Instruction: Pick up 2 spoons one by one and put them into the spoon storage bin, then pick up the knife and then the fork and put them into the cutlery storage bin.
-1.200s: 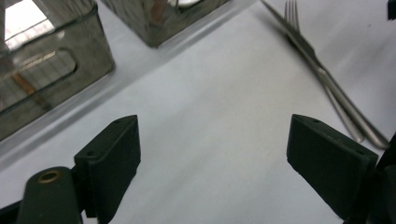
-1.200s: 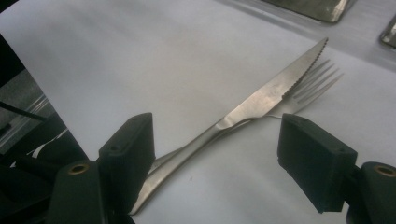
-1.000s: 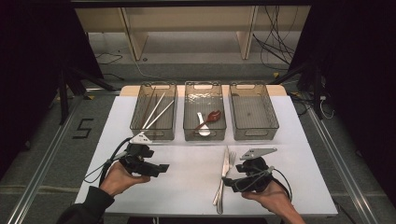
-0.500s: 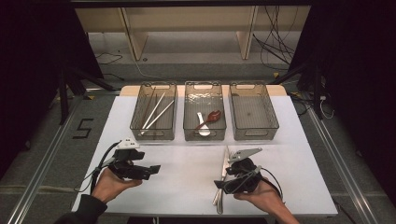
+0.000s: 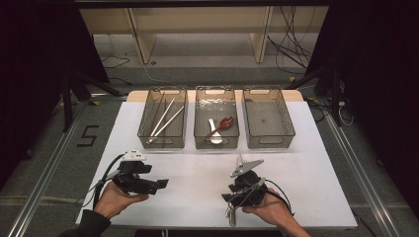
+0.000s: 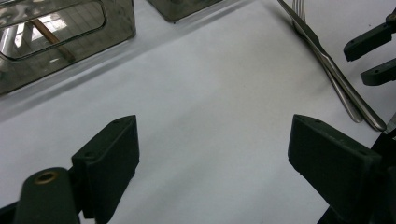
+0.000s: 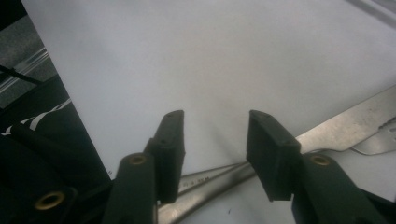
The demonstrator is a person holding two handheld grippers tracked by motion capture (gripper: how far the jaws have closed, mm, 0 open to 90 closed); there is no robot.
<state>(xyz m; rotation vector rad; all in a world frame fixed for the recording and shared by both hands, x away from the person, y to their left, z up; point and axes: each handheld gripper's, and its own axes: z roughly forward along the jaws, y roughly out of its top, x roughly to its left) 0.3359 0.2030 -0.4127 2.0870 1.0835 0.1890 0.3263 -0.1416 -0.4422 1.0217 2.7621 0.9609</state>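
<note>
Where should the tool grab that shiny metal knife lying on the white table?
Probably on the flat metal knife's narrow handle, coming down from above, one jaw each side. It lies flat with a silver fork close beside it, so the right tool must straddle only the handle.

Three bins (image 5: 215, 91), two spoons (image 5: 221, 127)

On the worktop (image 5: 316, 163), three bins in a row at the far side: left bin (image 5: 163, 118) with chopsticks (image 5: 165, 117), middle bin (image 5: 216, 118) with two spoons (image 5: 220, 127), right bin (image 5: 269, 118). Nearer, left tool (image 5: 160, 184) at left, right tool (image 5: 227, 197) at right, over a knife (image 7: 336, 125) and probably a fork (image 6: 299, 9) lying side by side near the front edge
</note>
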